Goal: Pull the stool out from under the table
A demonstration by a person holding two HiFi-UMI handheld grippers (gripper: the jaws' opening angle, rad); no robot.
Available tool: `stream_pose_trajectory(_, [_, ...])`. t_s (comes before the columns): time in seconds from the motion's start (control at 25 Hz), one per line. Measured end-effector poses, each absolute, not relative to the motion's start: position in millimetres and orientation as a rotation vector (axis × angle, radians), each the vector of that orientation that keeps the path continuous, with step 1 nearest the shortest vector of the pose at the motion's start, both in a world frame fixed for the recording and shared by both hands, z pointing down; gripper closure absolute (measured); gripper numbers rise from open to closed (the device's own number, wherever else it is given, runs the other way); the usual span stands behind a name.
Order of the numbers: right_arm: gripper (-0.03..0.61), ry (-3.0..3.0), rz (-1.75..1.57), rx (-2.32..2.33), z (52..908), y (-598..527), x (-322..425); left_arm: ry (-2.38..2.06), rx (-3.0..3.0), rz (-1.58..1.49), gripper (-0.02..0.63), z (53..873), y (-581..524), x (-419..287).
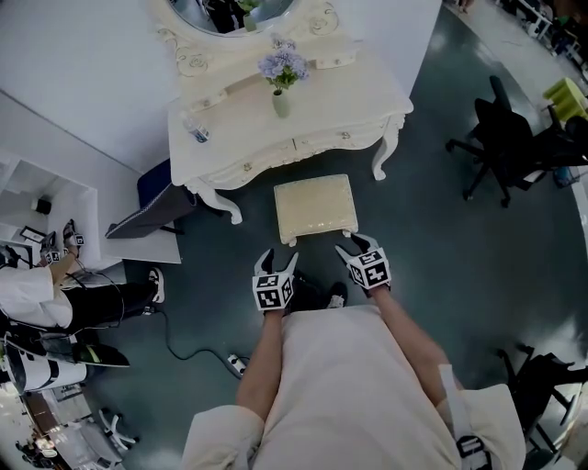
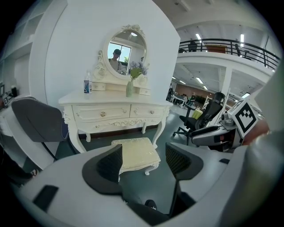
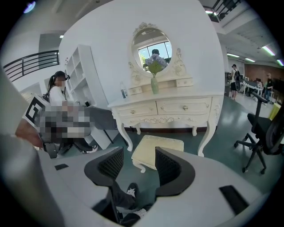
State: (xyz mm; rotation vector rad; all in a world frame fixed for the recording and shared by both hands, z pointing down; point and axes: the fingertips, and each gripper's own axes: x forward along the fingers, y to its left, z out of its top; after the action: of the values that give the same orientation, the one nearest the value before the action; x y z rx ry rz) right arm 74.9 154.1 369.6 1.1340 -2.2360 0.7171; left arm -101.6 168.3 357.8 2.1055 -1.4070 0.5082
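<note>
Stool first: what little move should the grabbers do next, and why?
Probably ease the left gripper and right gripper forward onto the near edge of the stool. Both are open and empty, just short of it, and the stool sits close to the table.

One stool [image 1: 315, 207] is standing on the floor. One table [image 1: 358, 101] is carrying one vase [image 1: 280, 101] of flowers at its centre, one bottle [image 1: 197, 133] near its left edge and one oval mirror [image 1: 230, 14] along its rear edge. Two grippers are showing: one left gripper [image 1: 280, 259] and one right gripper [image 1: 356, 246].
</note>
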Motion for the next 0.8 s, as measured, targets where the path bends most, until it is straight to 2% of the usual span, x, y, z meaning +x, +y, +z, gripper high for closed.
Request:
stream_pose_trajectory(0.2, [0.334, -2.246, 0.712, 1.129, 369, 156, 78, -1.408, 2.11, 0.478, 0.324, 353, 167, -97])
stream_pose_trajectory(0.8, [0.477, -2.256, 0.728, 1.182, 367, 167, 98, -1.413, 2.12, 0.503, 0.539, 355, 171, -85])
